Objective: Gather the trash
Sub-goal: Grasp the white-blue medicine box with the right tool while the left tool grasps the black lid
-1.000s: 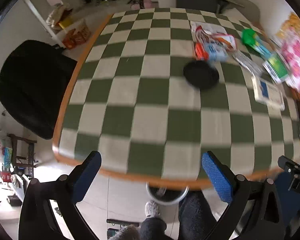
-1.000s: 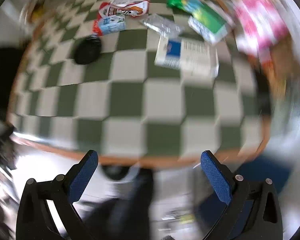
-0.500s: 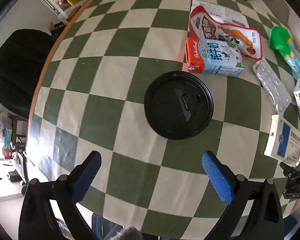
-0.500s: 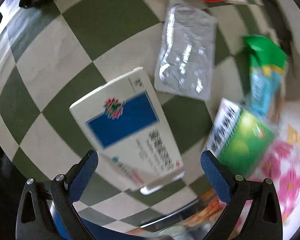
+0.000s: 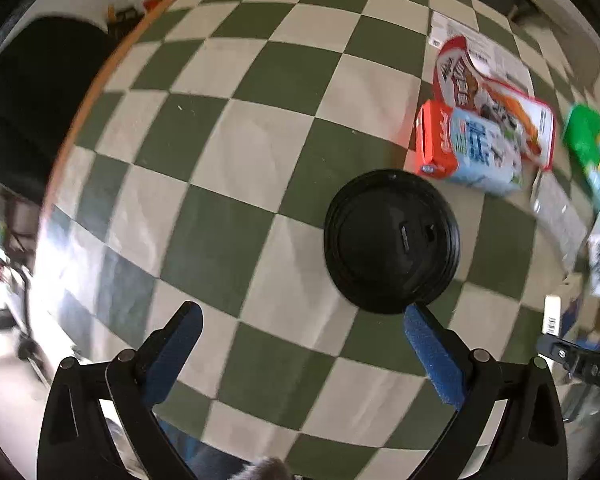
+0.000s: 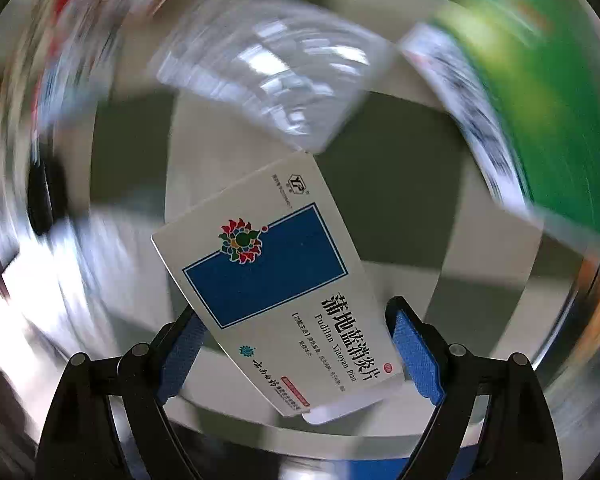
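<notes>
While gripped, flat glossy cardboard medicine box (image 6: 284,292), round black plastic lid (image 5: 392,246)

checkered table (image 5: 260,152) — black lid (image 5: 392,246), milk carton (image 5: 470,148)

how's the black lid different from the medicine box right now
The black lid is round and plain; the medicine box is rectangular, white, with a blue panel and print. The lid lies flat on the checkered table, ungripped, beside the open left gripper; the box sits tilted between the right gripper's pads.
</notes>
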`<state>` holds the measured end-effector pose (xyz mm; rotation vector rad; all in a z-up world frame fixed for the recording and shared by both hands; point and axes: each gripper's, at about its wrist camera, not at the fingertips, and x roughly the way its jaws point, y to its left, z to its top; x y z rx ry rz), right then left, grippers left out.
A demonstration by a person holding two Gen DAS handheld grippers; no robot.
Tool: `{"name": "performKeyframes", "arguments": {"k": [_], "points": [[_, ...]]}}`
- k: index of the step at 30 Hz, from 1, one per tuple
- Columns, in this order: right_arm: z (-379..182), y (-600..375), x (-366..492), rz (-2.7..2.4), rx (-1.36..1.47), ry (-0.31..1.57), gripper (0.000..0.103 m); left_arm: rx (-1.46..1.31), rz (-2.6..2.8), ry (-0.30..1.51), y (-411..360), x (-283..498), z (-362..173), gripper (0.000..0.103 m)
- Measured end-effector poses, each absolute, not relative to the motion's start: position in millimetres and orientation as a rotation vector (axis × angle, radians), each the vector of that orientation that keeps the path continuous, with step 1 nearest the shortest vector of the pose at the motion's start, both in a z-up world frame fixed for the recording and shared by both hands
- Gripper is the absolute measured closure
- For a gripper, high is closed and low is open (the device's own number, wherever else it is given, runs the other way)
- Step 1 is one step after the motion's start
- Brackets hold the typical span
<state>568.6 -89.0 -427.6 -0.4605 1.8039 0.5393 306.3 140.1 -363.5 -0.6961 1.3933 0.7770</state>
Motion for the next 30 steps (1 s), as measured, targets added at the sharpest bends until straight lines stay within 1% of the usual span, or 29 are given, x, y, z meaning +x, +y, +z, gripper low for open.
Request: {"name": "performKeyframes", "arguments": {"k": [1, 3, 4, 5, 11, 16, 18, 19, 20, 21, 22, 30], "points": [[-427, -99, 574, 0.471, -0.327, 1.806, 0.013, -0.738, 0.752, 1.389, 144, 308, -366, 0.0], [-430, -109, 577, 0.435, -0.142, 1.831, 0.003, -0.793, 0.707, 1.394, 150, 314, -371, 0.0], [-431, -111, 577, 0.43, -0.113, 1.832, 0.001, -0.823, 0.669, 1.404, 152, 319, -375, 0.0], [-430, -112, 576, 0.424, -0.098, 1.814, 0.001, -0.835, 0.642, 1.416, 152, 324, -378, 0.0], [-427, -106, 562, 0.437, -0.279, 1.714, 0.001, -0.8, 0.577, 1.491, 152, 356, -402, 0.0], [-428, -85, 541, 0.442, -0.366, 1.673, 0.0, -0.778, 0.611, 1.524, 155, 368, -418, 0.001], [-428, -80, 536, 0.449, -0.39, 1.65, 0.001, -0.749, 0.634, 1.513, 156, 367, -416, 0.015], [-427, -77, 533, 0.45, -0.391, 1.638, 0.006, -0.726, 0.642, 1.504, 154, 367, -414, 0.016], [-425, -72, 528, 0.44, -0.409, 1.617, 0.013, -0.715, 0.635, 1.492, 153, 368, -411, 0.017], [-425, -56, 518, 0.429, -0.423, 1.602, 0.018, -0.699, 0.638, 1.488, 151, 368, -409, 0.017], [-421, -52, 516, 0.424, -0.434, 1.576, 0.027, -0.671, 0.646, 1.482, 148, 369, -405, 0.017], [-411, -39, 487, 0.423, -0.404, 1.559, 0.027, -0.517, 0.671, 1.447, 119, 364, -382, 0.017]]}}
